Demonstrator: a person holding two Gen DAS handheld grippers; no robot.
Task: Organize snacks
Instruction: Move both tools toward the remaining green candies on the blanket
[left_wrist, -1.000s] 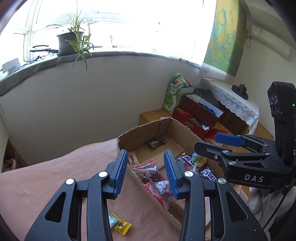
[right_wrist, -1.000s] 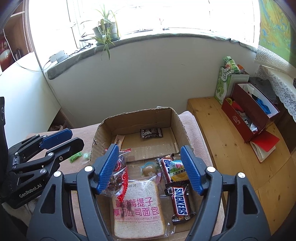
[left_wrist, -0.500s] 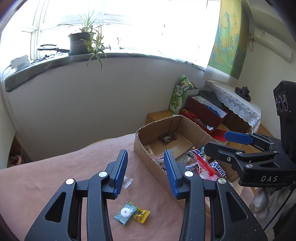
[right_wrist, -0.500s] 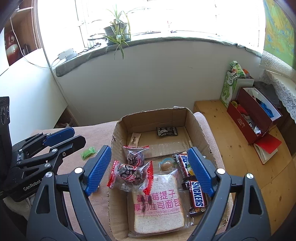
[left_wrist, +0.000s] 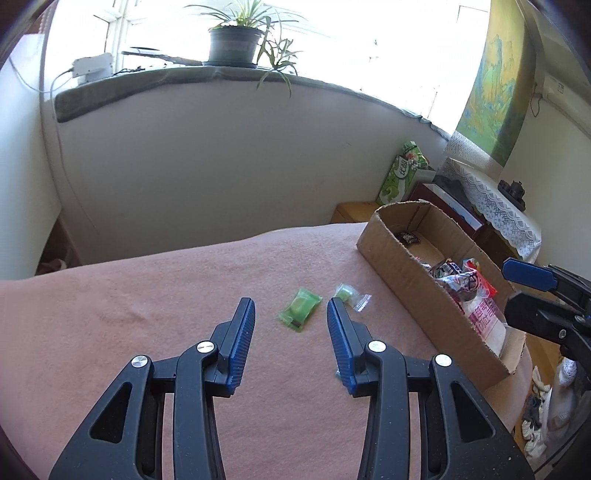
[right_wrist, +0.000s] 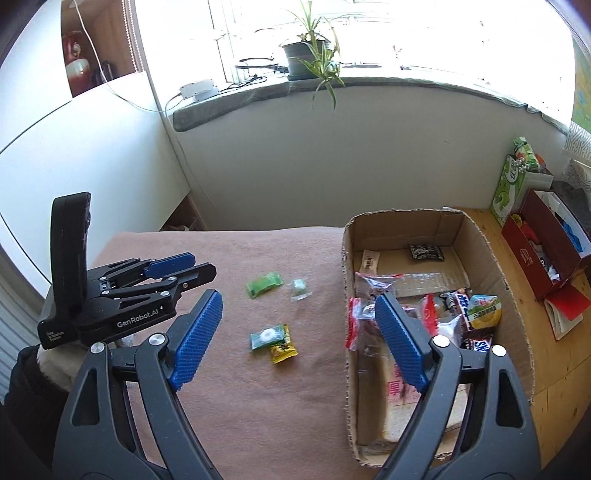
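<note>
Both empty claws, left claw narrowly parted and right claw wide, are being held over green candies on the tabletop.

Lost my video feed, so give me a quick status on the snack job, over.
Left claw open, empty, lined up on the green candy packet. Right claw open, empty. Four loose candies on the pink cloth beside the cardboard box. Nothing blocking.

The left gripper hangs over the pink blanket, jaws parted and empty. At twelve o'clock just past its tips lies a green candy packet; a clear-wrapped sweet at one o'clock; the cardboard box at two.
</note>
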